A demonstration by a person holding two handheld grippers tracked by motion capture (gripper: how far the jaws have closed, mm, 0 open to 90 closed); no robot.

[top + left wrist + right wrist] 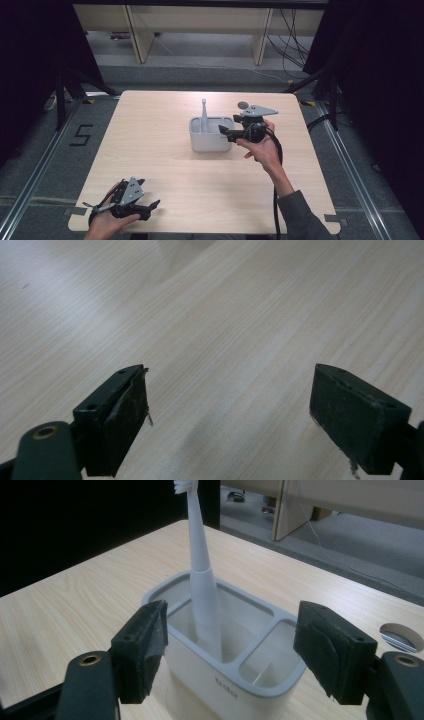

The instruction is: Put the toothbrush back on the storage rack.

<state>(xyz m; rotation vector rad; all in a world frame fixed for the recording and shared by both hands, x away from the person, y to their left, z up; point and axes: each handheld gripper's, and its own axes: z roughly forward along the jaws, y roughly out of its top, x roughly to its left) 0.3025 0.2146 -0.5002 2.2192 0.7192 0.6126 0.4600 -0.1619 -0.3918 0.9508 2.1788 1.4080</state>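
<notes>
**A:** Where's this at, going big to small? Room first: dark curtains both sides, grey floor, pale wooden furniture legs at the back with cables trailing across. Middle of it all is the counter (pixel 165 165), light wood grain, rounded corners, bare apart from one thing.

**B:** Yeah, the holder (pixel 210 134), a white tub with compartments, sits a bit right of the counter's centre. In the right gripper view a toothbrush (pixel 202 575) stands upright in the bigger compartment, bristles at the top, leaning slightly. The smaller compartment next to it looks empty.

**A:** So the brush is in. Done, I'd guess?

**B:** Looks like the placing part is done, or else it's about to be pulled out, can't tell which from this. The right hand-held gripper (pixel 226 131) hovers just beside the holder's right edge, jaws spread wide, nothing between them. It's lined up on the tub, not touching the brush.

**A:** And the left one?

**B:** The left hand-held gripper (pixel 152 207) is parked near the front left corner of the counter, well apart from the holder. Jaws wide apart too, just bare wood between them.

**A:** So what's left is either backing off or going in for a grab.

**B:** Pretty much.
</notes>
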